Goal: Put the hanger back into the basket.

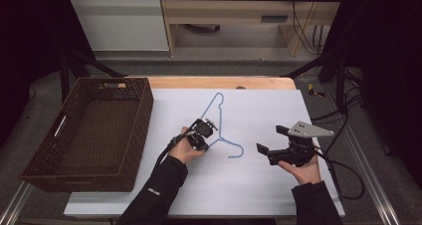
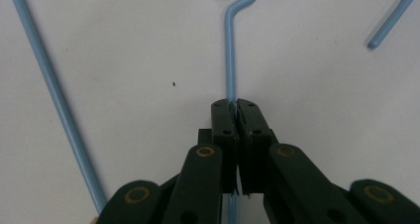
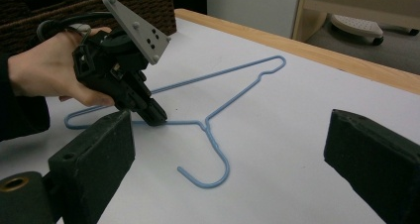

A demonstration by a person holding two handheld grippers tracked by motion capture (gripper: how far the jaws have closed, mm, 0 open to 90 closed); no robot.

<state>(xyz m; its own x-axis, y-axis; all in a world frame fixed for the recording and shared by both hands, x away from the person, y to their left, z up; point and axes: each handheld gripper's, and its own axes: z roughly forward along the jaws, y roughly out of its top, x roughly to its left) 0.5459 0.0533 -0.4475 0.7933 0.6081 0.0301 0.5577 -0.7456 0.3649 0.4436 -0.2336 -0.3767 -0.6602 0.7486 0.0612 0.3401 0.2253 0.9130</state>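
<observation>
A light-blue wire hanger (image 1: 219, 125) is lying flat on the white sheet (image 1: 259, 185) covering the tabletop (image 1: 219, 81), its hook (image 3: 213, 169) curling toward the person's side. The left gripper (image 1: 201, 135) is pressing down at the hanger's shoulder wire just beside the neck, its fingers (image 2: 224, 120) clenching the thin wire between them, as the left gripper view is showing close up. The right gripper (image 1: 271, 143) is hovering off to the hook's right, well apart from the hanger, with its fingers (image 3: 99, 144) spread wide and grasping nothing. A dark wicker basket (image 1: 144, 110) is sitting at the left edge of the sheet
</observation>
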